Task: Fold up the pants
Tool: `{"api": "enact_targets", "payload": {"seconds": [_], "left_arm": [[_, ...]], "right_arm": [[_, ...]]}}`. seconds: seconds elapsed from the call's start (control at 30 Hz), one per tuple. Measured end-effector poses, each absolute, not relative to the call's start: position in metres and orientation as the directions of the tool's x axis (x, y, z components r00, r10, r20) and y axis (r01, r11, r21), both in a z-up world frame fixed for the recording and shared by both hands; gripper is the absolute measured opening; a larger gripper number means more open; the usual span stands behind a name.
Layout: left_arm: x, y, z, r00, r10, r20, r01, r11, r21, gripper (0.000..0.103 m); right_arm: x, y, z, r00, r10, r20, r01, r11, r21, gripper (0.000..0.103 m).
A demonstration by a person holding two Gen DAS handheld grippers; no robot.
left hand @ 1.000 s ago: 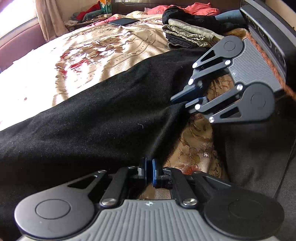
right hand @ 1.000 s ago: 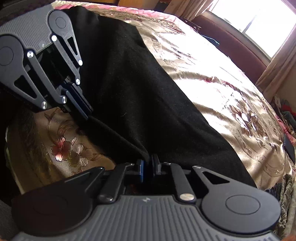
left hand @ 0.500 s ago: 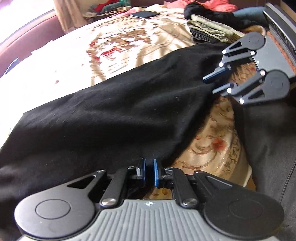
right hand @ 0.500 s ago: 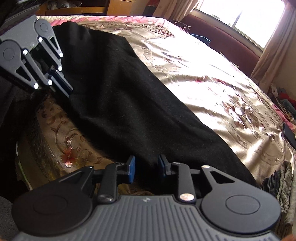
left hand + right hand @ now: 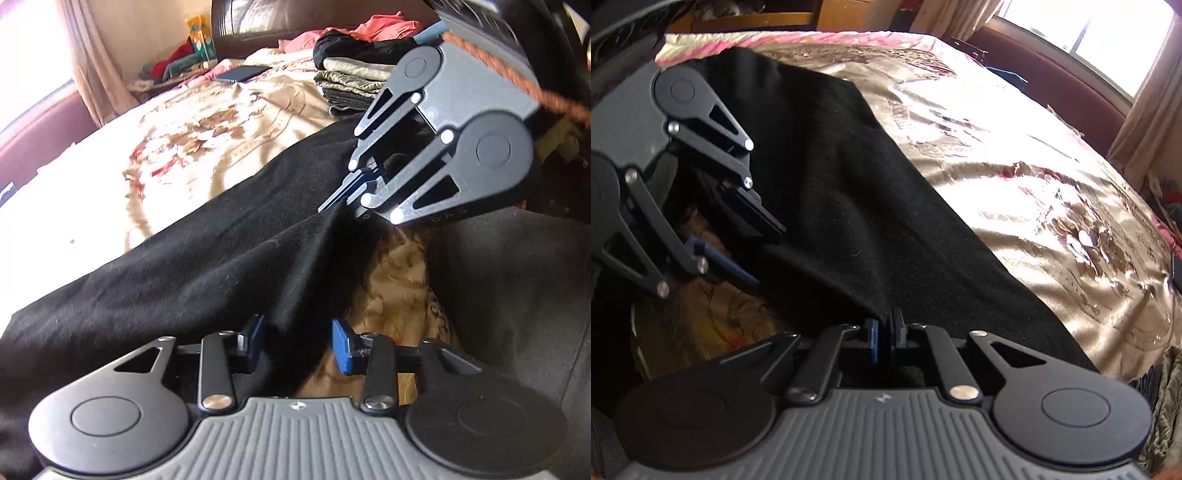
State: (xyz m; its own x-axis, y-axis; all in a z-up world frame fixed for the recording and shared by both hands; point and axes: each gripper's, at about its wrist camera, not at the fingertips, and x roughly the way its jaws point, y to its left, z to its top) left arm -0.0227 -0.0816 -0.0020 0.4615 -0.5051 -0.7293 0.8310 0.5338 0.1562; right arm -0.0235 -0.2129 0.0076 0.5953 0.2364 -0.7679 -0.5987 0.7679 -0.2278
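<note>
Lighting: strong daylight. Source, right wrist view: window at 1 o'clock, blown out white. Left wrist view: overexposed patch at 9 o'clock on the bedspread. Glare: satin sheen across the bedspread, detail lost. Shadows: black pants read as near-featureless dark mass; deep shade at 8 o'clock. Distortion: fisheye bending at edges. Focus: slight softness, far clutter indistinct.

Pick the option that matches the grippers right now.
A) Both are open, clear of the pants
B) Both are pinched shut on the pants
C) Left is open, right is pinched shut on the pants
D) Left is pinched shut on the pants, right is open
C: the left gripper has its blue pads spread wide around the black pants, while the right gripper is closed on the fabric edge.
</note>
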Motion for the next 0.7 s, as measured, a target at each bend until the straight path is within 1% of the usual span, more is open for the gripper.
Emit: {"api": "enact_targets", "payload": {"seconds": [0.1,0.17,0.2,0.23,0.33,0.4,0.5,0.57,0.67,0.7], "left_arm": [[-0.023,-0.094,-0.007,0.546,-0.451,-0.706,0.792,0.552,0.259,0.052],[-0.015,-0.092,-0.007,0.548,-0.429,-0.718,0.776,0.581,0.246,0.040],[-0.012,-0.090,-0.004,0.544,-0.423,-0.725,0.772,0.592,0.234,0.027],[-0.011,-0.087,-0.001,0.545,-0.423,-0.724,0.769,0.597,0.229,0.023],[-0.016,-0.078,0.013,0.535,-0.455,-0.712,0.777,0.596,0.204,0.022],[-0.019,-0.079,0.010,0.518,-0.445,-0.730,0.788,0.581,0.204,0.022],[-0.017,-0.086,-0.017,0.459,-0.402,-0.792,0.807,0.562,0.183,0.021],[-0.014,-0.089,-0.021,0.463,-0.389,-0.797,0.796,0.578,0.180,0.021],[-0.012,-0.086,-0.014,0.442,-0.393,-0.806,0.803,0.574,0.160,0.022],[-0.014,-0.082,-0.011,0.437,-0.392,-0.810,0.807,0.568,0.161,0.022]], "right_arm": [[-0.021,-0.215,0.009,0.589,0.248,-0.769,-0.591,0.782,-0.200,0.005],[-0.023,-0.215,0.009,0.593,0.250,-0.766,-0.597,0.775,-0.209,0.004],[-0.025,-0.215,0.010,0.590,0.254,-0.767,-0.599,0.775,-0.204,0.004],[-0.026,-0.216,0.011,0.588,0.257,-0.767,-0.600,0.774,-0.200,0.004],[-0.039,-0.214,0.018,0.600,0.262,-0.756,-0.603,0.769,-0.212,0.005],[-0.042,-0.215,0.016,0.594,0.268,-0.758,-0.601,0.774,-0.197,0.005],[-0.040,-0.211,-0.013,0.555,0.247,-0.794,-0.606,0.774,-0.182,0.005],[-0.037,-0.206,-0.031,0.556,0.218,-0.802,-0.607,0.766,-0.212,0.006],[-0.034,-0.207,-0.025,0.548,0.230,-0.804,-0.604,0.774,-0.190,0.011],[-0.036,-0.210,-0.020,0.549,0.242,-0.800,-0.607,0.774,-0.182,0.010]]}}
